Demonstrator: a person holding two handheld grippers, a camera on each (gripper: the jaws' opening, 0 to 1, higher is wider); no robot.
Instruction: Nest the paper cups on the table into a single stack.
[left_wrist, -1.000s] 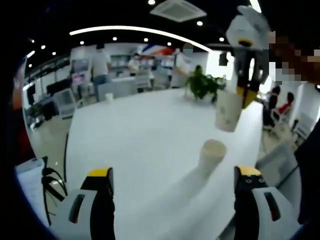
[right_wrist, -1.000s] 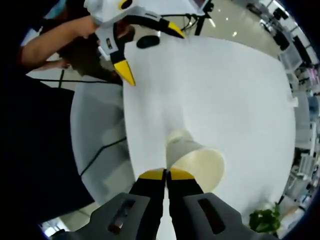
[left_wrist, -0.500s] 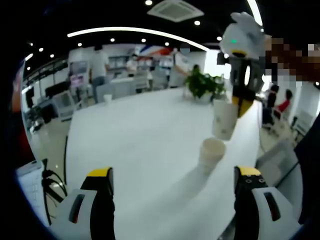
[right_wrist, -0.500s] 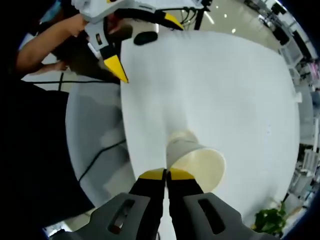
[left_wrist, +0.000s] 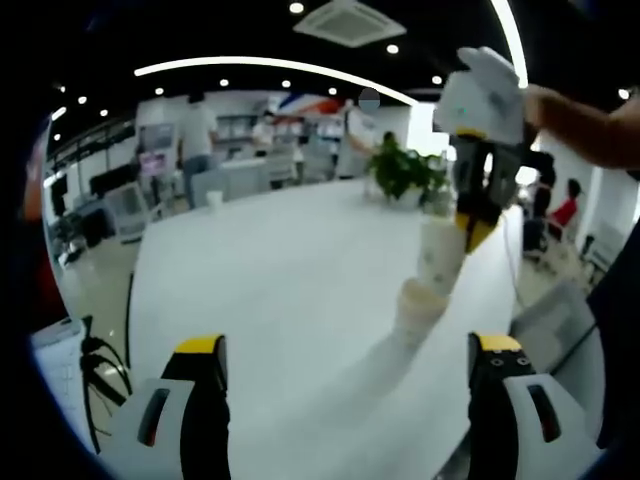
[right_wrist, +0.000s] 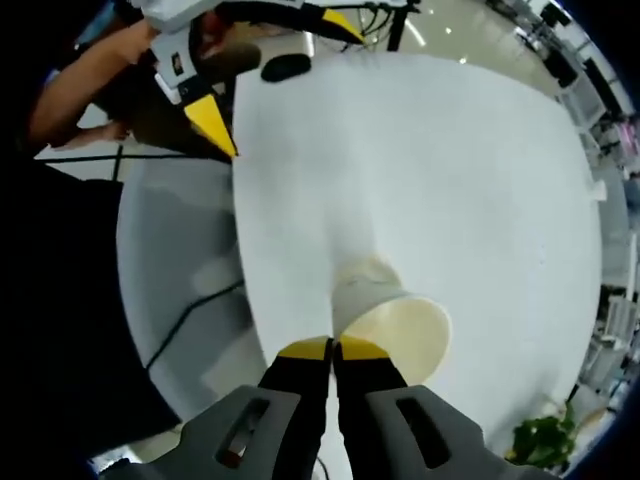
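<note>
In the left gripper view a paper cup (left_wrist: 416, 308) stands on the white table (left_wrist: 280, 280) at the right. Right above it hangs a second paper cup (left_wrist: 440, 254), upright, its base at the standing cup's mouth. My right gripper (left_wrist: 472, 222) comes down from the upper right, shut on the hanging cup's rim. In the right gripper view my jaws (right_wrist: 333, 349) pinch the rim of that cup (right_wrist: 398, 325), mouth towards the camera. My left gripper (left_wrist: 350, 370) stands open and holds nothing, short of both cups; it also appears as the left gripper (right_wrist: 272, 75) at the table's edge.
A potted plant (left_wrist: 404, 170) and a small white cup (left_wrist: 218, 194) stand at the table's far end. A dark oval object (right_wrist: 285, 67) lies near the table edge. A grey chair (right_wrist: 175, 270) and a cable sit beside the table. People stand in the background.
My right gripper has brought the held cup down and left, from above and to the right of the standing cup to its mouth. The left gripper has stayed open and still.
</note>
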